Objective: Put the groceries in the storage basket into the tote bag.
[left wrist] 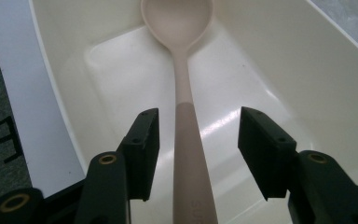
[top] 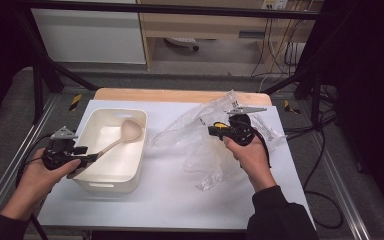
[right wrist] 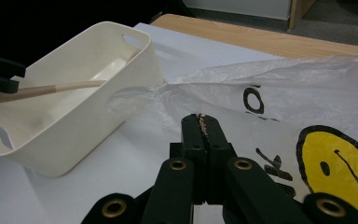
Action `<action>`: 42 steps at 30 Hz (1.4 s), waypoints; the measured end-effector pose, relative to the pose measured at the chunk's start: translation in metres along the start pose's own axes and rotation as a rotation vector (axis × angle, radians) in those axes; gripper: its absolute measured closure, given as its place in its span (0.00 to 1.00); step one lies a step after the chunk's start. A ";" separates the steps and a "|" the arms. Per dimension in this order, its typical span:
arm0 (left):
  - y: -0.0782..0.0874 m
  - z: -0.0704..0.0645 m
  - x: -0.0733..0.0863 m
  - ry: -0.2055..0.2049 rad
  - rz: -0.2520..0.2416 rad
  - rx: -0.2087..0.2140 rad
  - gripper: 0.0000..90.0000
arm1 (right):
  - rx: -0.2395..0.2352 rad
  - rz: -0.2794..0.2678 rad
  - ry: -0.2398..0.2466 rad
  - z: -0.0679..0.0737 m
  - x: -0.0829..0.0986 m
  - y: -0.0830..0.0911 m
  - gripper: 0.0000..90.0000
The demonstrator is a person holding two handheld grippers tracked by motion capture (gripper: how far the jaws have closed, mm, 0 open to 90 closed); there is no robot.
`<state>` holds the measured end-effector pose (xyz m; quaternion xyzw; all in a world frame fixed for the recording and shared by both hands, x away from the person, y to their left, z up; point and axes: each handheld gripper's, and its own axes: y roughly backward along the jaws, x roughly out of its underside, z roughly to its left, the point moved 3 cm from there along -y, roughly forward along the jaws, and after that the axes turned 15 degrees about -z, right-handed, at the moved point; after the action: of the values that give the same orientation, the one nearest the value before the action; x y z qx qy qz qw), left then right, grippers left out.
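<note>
High view. A cream plastic bin (top: pixel 111 150) stands on the white tabletop (top: pixel 170 195) near its left edge. A pale ladle (top: pixel 121 138) lies slanted in it, bowl toward the far wall, handle rising over the near-left rim. The left gripper (top: pixel 91 157) sits at the handle's end. The right gripper (top: pixel 211 130), toward the right edge, holds up a crumpled clear plastic bag (top: pixel 207 150) that spreads across the middle of the tabletop.

Left gripper view. The jaws stand wide apart, one on each side of the ladle handle (left wrist: pixel 189 154), with a gap on both sides; nothing is clamped. The ladle bowl (left wrist: pixel 177 18) rests against the bin floor (left wrist: pixel 121 74). The ladle looks stiff, light and smooth, probably silicone or plastic, so it may slip or swivel if pinched near the tip. The thicker, darker part of the handle between the jaws seems the best place to grip.

Right gripper view. The jaws are closed flat together on a fold of the bag (right wrist: pixel 279 84), which bears a yellow smiley face (right wrist: pixel 340 168). The film is thin, limp and slippery; it gives no support and is best held by a gathered edge. The bin (right wrist: pixel 70 116) stands beyond, toward the left edge.
</note>
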<state>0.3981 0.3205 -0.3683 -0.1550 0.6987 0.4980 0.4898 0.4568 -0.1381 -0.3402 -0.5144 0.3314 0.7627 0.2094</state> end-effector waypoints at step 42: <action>-0.015 0.004 0.021 0.071 0.137 0.011 0.69 | -0.004 0.011 -0.004 0.000 0.004 -0.001 1.00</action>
<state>0.4002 0.3226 -0.3942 -0.1216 0.7274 0.5205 0.4303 0.4559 -0.1375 -0.3445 -0.5116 0.3322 0.7655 0.2046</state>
